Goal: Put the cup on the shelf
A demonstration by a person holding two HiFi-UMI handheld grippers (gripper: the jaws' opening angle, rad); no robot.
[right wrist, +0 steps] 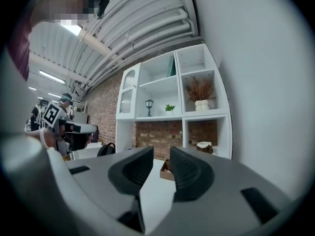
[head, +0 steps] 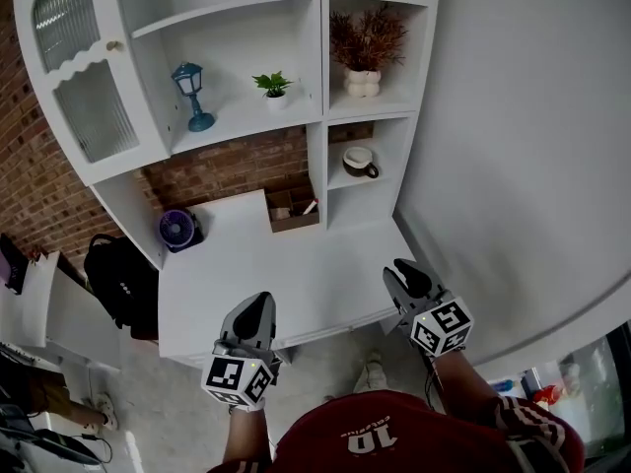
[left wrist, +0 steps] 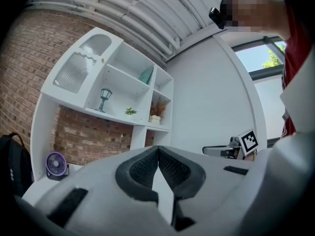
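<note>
White desk [head: 296, 274] fills the foreground below the person's red shirt [head: 394, 432], and both grippers hang over its near edge. At the left, the left gripper [head: 261, 299] has its jaws pressed together at the tips, with nothing between them. The right gripper [head: 404, 267] is well apart from it at the right – its jaws stand a little apart and hold nothing, only the bare desktop showing through the gap.

Farther back on the desk, a purple fan [head: 177, 229] sits at the left against the brick wall, and an open wooden box [head: 293, 208] rests under the shelving. A black backpack [head: 118, 279] lies on the floor beside the desk's left end.

Beyond the box, the cup [head: 358, 162] stands upright in the lower right compartment of the white shelf unit – brown with a pale rim, clear of both grippers. In the compartment above it is a white vase of dried stems [head: 363, 52]. On the wider shelf to the left stand a small green plant [head: 273, 86] and a blue lantern lamp [head: 189, 95], with a ribbed-glass cabinet door [head: 79, 77] open at the far left.
</note>
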